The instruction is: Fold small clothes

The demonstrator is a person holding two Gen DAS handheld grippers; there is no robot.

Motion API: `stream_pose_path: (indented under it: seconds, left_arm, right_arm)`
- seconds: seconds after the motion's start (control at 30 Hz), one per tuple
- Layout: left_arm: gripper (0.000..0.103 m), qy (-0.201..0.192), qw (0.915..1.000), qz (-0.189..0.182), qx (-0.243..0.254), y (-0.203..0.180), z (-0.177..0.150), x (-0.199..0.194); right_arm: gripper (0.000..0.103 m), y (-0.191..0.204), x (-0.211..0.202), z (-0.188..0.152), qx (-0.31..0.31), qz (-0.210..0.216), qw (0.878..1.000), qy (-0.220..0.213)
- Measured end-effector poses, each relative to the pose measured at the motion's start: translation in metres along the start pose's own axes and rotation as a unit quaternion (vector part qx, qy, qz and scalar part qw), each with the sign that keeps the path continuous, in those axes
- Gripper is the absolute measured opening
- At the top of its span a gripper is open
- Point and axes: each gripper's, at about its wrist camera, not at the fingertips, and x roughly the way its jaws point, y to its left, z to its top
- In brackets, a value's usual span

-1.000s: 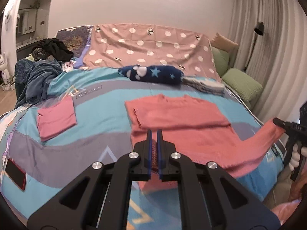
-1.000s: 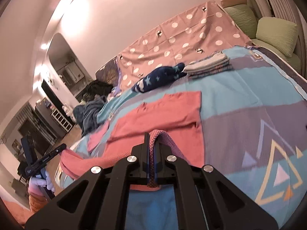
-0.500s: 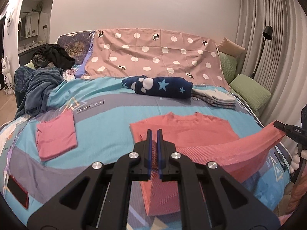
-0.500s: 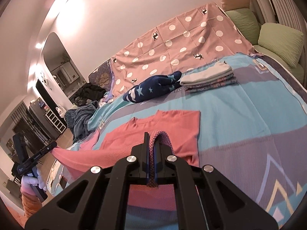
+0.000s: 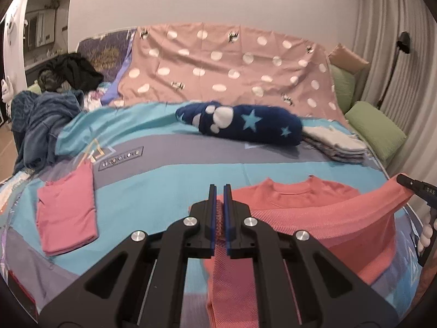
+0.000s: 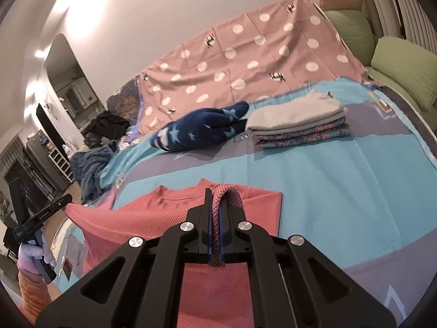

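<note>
Mid-fold — left gripper (image 5: 220, 218) and right gripper (image 6: 215, 224) each clamp the coral T-shirt (image 5: 341, 218) hem; next, lay it level at the collar.

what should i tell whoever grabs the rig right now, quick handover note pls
Left gripper: shut on the bottom hem of the coral shirt.
Right gripper: shut on the same hem, other corner.
Shirt: collar end flat on the bed cover, bottom edge lifted and stretched between the grippers.
Done: pink top folded at left; stack of folded clothes at the far right.
Left: bring the hem up to the collar, lay it down, let go, then finish the fold.
</note>
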Motion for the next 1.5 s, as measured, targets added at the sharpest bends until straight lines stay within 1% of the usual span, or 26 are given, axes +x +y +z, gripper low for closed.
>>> stream_pose_path:
  seconds: [0.1, 0.2, 0.23, 0.27, 0.3, 0.43, 0.47, 0.5, 0.53, 0.57, 0.67, 0.7, 0.73, 0.77, 0.8, 0.87, 0.9, 0.93, 1.0, 1.07, 1.13, 1.2, 1.23, 1.33, 1.4, 1.5]
  left_arm:
    - [0.005, 0.028, 0.9995, 0.012, 0.0, 0.004, 0.001, 0.05]
    - [0.007, 0.049, 0.9987, 0.013, 0.0, 0.007, -0.005, 0.086]
    - [0.007, 0.059, 0.9981, 0.016, -0.003, 0.009, -0.009, 0.099]
    - [0.007, 0.065, 0.9976, 0.024, -0.006, 0.012, -0.012, 0.107]
    - [0.007, 0.069, 0.9972, 0.028, -0.011, 0.014, -0.015, 0.111]
    - [0.007, 0.064, 0.9971, 0.023, -0.036, 0.029, -0.022, 0.105]
    - [0.011, 0.06, 0.9973, 0.02, -0.037, 0.03, -0.022, 0.099]
    - [0.017, 0.057, 0.9976, 0.017, -0.036, 0.031, -0.024, 0.093]
    - [0.021, 0.053, 0.9981, 0.011, -0.032, 0.031, -0.027, 0.083]
    - [0.028, 0.049, 0.9985, 0.007, -0.024, 0.031, -0.03, 0.073]
    - [0.044, 0.056, 0.9984, -0.005, 0.009, 0.021, -0.044, 0.052]
    - [0.048, 0.06, 0.998, -0.008, 0.019, 0.018, -0.048, 0.05]
    - [0.05, 0.072, 0.9963, -0.005, 0.048, 0.01, -0.056, 0.047]
    - [0.053, 0.079, 0.9947, 0.001, 0.066, 0.006, -0.061, 0.048]
    - [0.054, 0.092, 0.9909, 0.015, 0.098, -0.002, -0.068, 0.051]
    - [0.054, 0.108, 0.9846, 0.033, 0.133, -0.01, -0.077, 0.06]
    - [0.057, 0.116, 0.9806, 0.046, 0.152, -0.012, -0.081, 0.068]
    - [0.058, 0.116, 0.9787, 0.052, 0.161, -0.014, -0.081, 0.073]
    - [0.061, 0.106, 0.9766, 0.06, 0.177, -0.016, -0.075, 0.085]
    - [0.061, 0.098, 0.9759, 0.067, 0.183, -0.016, -0.062, 0.101]
    - [0.061, 0.085, 0.9775, 0.076, 0.177, -0.013, -0.045, 0.114]
    - [0.06, 0.06, 0.9837, 0.074, 0.153, -0.005, -0.026, 0.117]
    - [0.06, 0.037, 0.9908, 0.058, 0.117, 0.004, -0.013, 0.112]
    - [0.061, 0.016, 0.998, 0.017, 0.059, 0.02, 0.0, 0.104]
    - [0.062, 0.029, 0.9983, -0.003, 0.051, 0.024, -0.002, 0.109]
    - [0.062, 0.068, 0.9956, -0.05, 0.042, 0.025, -0.011, 0.127]
  right_arm:
    - [0.004, -0.011, 0.035, 0.002, 0.002, -0.014, 1.0, 0.024]
    - [0.008, -0.026, 0.069, -0.003, 0.015, -0.031, 0.998, 0.056]
    - [0.011, -0.03, 0.076, -0.006, 0.02, -0.037, 0.997, 0.064]
    - [0.016, -0.035, 0.081, -0.009, 0.025, -0.044, 0.996, 0.07]
    - [0.018, -0.038, 0.082, -0.011, 0.029, -0.046, 0.996, 0.073]
    - [0.026, -0.05, 0.074, -0.014, 0.045, -0.046, 0.995, 0.07]
    - [0.027, -0.052, 0.067, -0.013, 0.045, -0.044, 0.996, 0.063]
    - [0.028, -0.051, 0.062, -0.012, 0.042, -0.042, 0.996, 0.059]
    - [0.029, -0.049, 0.055, -0.012, 0.034, -0.041, 0.997, 0.055]
    - [0.031, -0.047, 0.051, -0.012, 0.025, -0.042, 0.997, 0.054]
    - [0.034, -0.032, 0.038, -0.019, -0.041, -0.053, 0.995, 0.068]
    - [0.036, -0.023, 0.036, -0.025, -0.079, -0.064, 0.992, 0.077]
    - [0.042, -0.015, 0.036, -0.031, -0.118, -0.076, 0.986, 0.092]
    - [0.048, -0.007, 0.04, -0.039, -0.16, -0.09, 0.977, 0.111]
    - [0.049, -0.002, 0.043, -0.045, -0.187, -0.099, 0.969, 0.125]
    - [0.049, 0.006, 0.058, -0.06, -0.242, -0.122, 0.95, 0.155]
    - [0.049, 0.006, 0.062, -0.062, -0.249, -0.127, 0.947, 0.158]
    - [0.049, 0.005, 0.068, -0.06, -0.251, -0.13, 0.946, 0.156]
    - [0.049, -0.001, 0.079, -0.05, -0.239, -0.135, 0.951, 0.145]
    - [0.049, -0.01, 0.092, -0.033, -0.212, -0.137, 0.959, 0.126]
    - [0.049, -0.02, 0.1, -0.018, -0.177, -0.131, 0.969, 0.108]
    - [0.049, -0.035, 0.102, -0.001, -0.117, -0.121, 0.981, 0.094]
    - [0.049, -0.04, 0.1, 0.005, -0.093, -0.114, 0.985, 0.089]
    - [0.049, -0.051, 0.092, 0.012, -0.061, -0.092, 0.991, 0.078]
    - [0.049, -0.057, 0.088, 0.012, -0.05, -0.071, 0.993, 0.08]
    - [0.049, -0.063, 0.091, 0.014, -0.029, -0.032, 0.995, 0.087]
